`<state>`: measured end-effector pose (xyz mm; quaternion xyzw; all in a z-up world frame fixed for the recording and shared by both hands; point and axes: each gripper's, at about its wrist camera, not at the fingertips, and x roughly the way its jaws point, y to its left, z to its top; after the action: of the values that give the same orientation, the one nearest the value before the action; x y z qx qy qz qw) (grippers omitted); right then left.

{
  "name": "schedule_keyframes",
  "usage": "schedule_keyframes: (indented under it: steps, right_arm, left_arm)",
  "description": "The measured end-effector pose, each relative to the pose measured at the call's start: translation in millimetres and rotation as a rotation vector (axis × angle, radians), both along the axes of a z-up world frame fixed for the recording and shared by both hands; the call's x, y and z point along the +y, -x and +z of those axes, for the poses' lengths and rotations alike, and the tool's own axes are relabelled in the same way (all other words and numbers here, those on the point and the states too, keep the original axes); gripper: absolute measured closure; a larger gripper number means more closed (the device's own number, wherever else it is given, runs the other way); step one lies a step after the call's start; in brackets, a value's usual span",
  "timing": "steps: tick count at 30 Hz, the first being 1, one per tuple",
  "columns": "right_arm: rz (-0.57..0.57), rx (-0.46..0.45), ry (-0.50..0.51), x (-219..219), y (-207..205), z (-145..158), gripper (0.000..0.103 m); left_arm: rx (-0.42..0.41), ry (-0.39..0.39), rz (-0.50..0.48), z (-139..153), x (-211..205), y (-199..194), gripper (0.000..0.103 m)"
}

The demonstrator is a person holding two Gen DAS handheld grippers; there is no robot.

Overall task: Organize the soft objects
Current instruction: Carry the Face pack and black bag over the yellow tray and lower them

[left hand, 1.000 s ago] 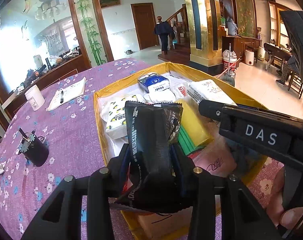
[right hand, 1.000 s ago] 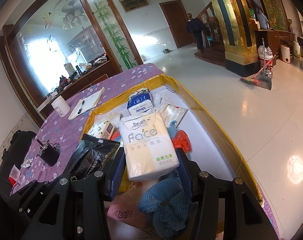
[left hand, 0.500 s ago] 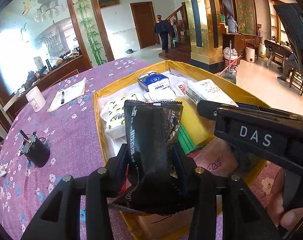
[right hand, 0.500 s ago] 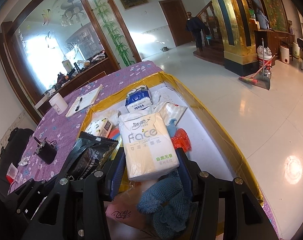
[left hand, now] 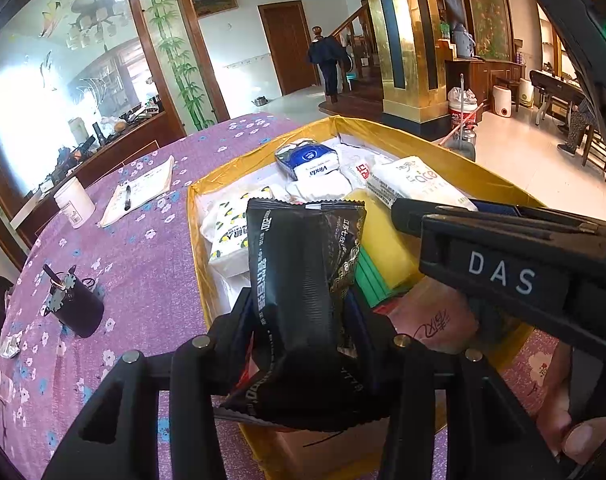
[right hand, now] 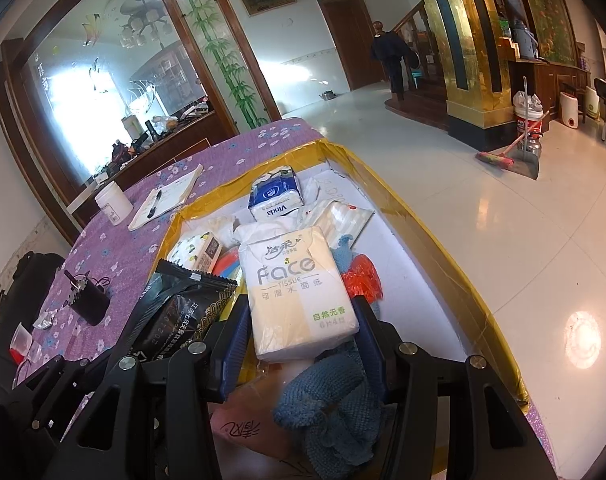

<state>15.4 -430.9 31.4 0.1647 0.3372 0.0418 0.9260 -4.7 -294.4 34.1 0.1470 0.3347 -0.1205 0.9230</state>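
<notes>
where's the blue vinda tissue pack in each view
Left wrist view: the Vinda pack lies at the far end of the yellow-rimmed box, above centre.
Right wrist view: the Vinda pack lies just left of centre, beyond the Face tissue pack.
Shared landmark: the notepad with a pen on the purple cloth.

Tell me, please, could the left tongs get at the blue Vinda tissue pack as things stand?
Probably not yet. The left tongs are occupied by the black packet, though their jaws have just been opening. The Vinda pack lies uncovered at the far end of the yellow box, so the way looks free once the packet is released.
</notes>
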Motion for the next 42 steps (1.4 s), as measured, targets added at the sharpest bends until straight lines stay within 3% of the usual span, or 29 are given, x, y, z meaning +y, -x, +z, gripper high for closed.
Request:
schedule_keyframes:
  steps: [17,29,42]
  right_arm:
    - [-0.005,0.061,0.065,8,-9,-4,0.048]
    - [0.028,0.129,0.087,11,-35,5,0.048]
    - [0.021,0.137,0.124,15,-49,4,0.045]
  left_arm:
    - [0.048,-0.06,0.003,-8,20,-9,0.055]
    - [0.139,-0.039,0.02,-11,37,-28,0.053]
    - [0.227,-0.005,0.066,-10,30,-40,0.035]
